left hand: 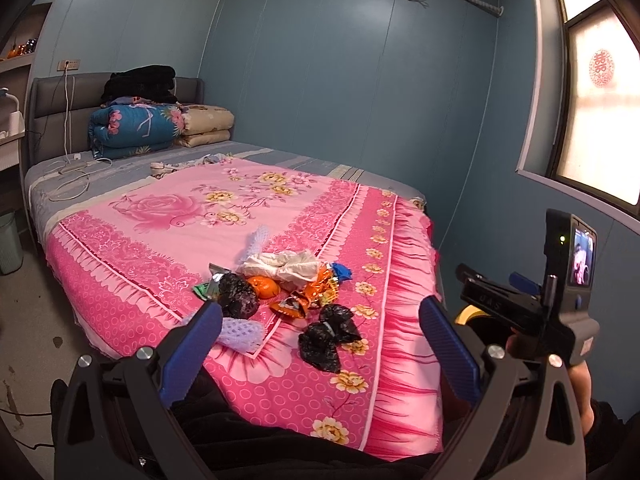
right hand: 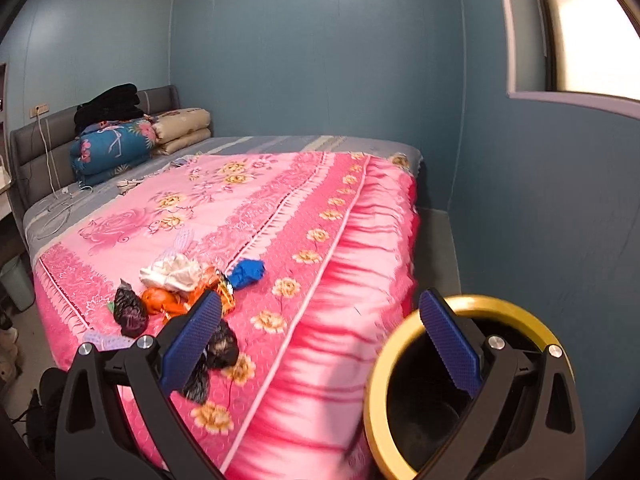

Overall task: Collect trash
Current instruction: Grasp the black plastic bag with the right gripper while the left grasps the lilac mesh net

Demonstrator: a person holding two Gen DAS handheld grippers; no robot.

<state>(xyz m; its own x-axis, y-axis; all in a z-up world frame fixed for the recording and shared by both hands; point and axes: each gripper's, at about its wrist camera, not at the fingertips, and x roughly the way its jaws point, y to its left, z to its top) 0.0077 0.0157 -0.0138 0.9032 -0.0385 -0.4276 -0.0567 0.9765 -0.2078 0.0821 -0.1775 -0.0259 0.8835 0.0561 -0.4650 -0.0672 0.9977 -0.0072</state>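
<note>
A heap of trash lies on the pink flowered bedspread (left hand: 168,216): two black crumpled bags (left hand: 326,336) (left hand: 238,294), an orange peel (left hand: 264,286), an orange snack wrapper (left hand: 316,292), white tissue (left hand: 280,266), a blue scrap (left hand: 342,271) and purple foam net (left hand: 240,332). My left gripper (left hand: 320,344) is open, above the bed's near edge, the nearer black bag between its fingers. My right gripper (right hand: 320,340) is open and empty, right of the heap (right hand: 172,280), over a black bin with a yellow rim (right hand: 384,396) beside the bed.
Folded quilts (left hand: 140,128) and a charger cable (left hand: 76,176) lie near the grey headboard. A pale green basket (left hand: 10,244) stands on the floor at the left. Blue walls and a window (left hand: 600,120) close in at the right. The right gripper's body (left hand: 560,300) shows at the right.
</note>
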